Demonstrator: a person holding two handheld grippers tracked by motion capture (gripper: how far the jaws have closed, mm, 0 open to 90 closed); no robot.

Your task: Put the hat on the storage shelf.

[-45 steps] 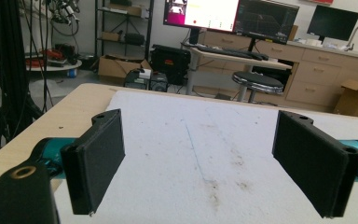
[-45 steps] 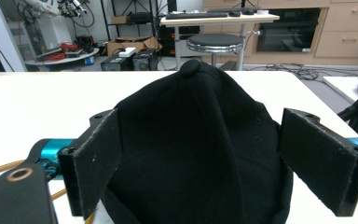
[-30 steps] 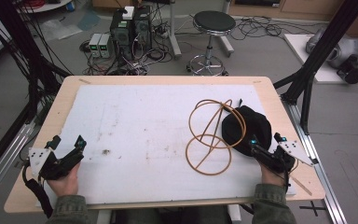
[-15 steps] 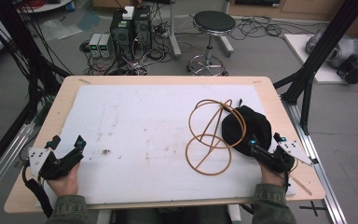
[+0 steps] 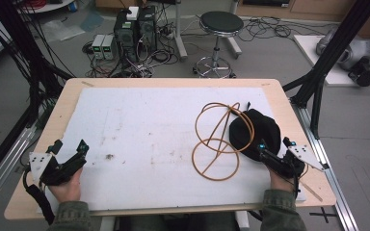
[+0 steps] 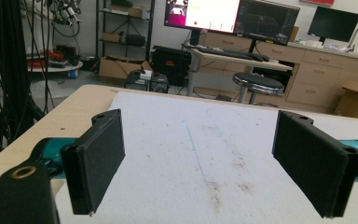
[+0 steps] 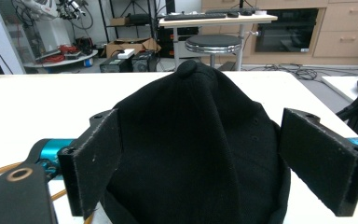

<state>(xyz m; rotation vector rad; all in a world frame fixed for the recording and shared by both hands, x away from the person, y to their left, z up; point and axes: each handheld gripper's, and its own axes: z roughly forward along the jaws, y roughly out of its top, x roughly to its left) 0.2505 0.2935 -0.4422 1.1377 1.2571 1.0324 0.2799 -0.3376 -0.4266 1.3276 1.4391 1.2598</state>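
Right gripper view: your right gripper (image 7: pixel 200 163) is spread wide, with the black cap (image 7: pixel 196 140) lying right between its jaws.

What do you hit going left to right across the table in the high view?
Left tool → wire hoop frame → black cap → right tool. The hoop frame's right edge overlaps the cap, but the cap's middle lies farther right.
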